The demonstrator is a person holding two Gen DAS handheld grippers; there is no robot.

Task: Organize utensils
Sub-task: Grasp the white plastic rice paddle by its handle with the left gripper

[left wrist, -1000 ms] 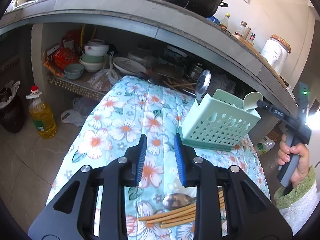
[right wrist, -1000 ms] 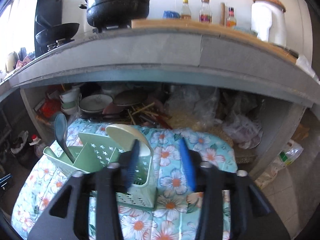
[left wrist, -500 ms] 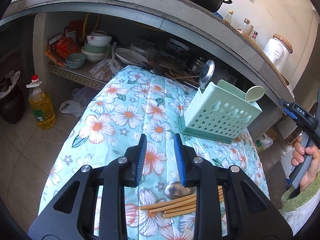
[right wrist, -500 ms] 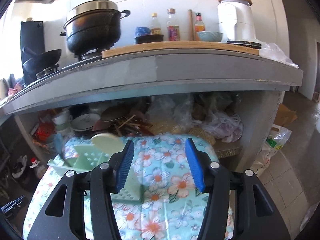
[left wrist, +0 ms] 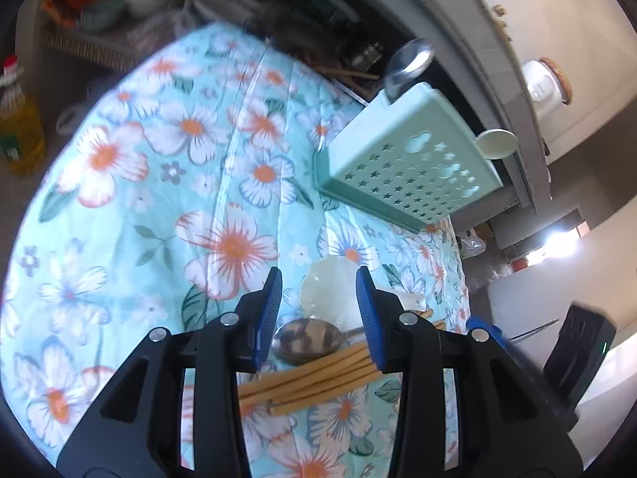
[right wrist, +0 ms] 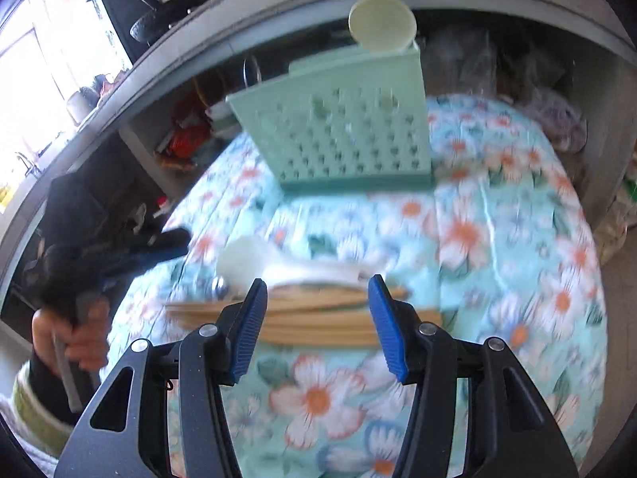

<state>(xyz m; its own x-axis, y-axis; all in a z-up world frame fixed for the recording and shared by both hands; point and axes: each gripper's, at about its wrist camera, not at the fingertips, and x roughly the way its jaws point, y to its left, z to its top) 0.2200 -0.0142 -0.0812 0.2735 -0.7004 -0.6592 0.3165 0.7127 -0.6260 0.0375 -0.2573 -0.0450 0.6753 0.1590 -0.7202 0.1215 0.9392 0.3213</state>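
Nearest to me, my left tongs [left wrist: 318,310] have just been spreading and now stand apart, holding nothing. Between and just beyond their blue pads [left wrist: 270,310] I see a metal spoon [left wrist: 308,340] lying on the flowered cloth [left wrist: 159,207], with a bundle of wooden chopsticks [left wrist: 306,378] touching its near side and a pale ladle [left wrist: 330,290] just past it. No pad touches any of them.

My right tongs [right wrist: 314,318] are also apart and empty. They hang over the same chopsticks [right wrist: 314,314], which run crosswise under the gap, and the white ladle [right wrist: 254,259] lies just behind the sticks. This view is blurred, so I cannot tell how close the pads are to the sticks. At its left edge my left hand [right wrist: 75,342] grips the other tool's handle.

Farther along the worktop stands the mint-green utensil holder [left wrist: 402,167], upright and well apart from the loose pieces. A steel spoon [left wrist: 406,63] sticks up from its far corner and a cream spoon [left wrist: 495,143] from the near-right corner.

Beyond it a shelf [left wrist: 99,44] under the counter holds bowls, and an oil bottle [left wrist: 18,127] stands on the floor at left.
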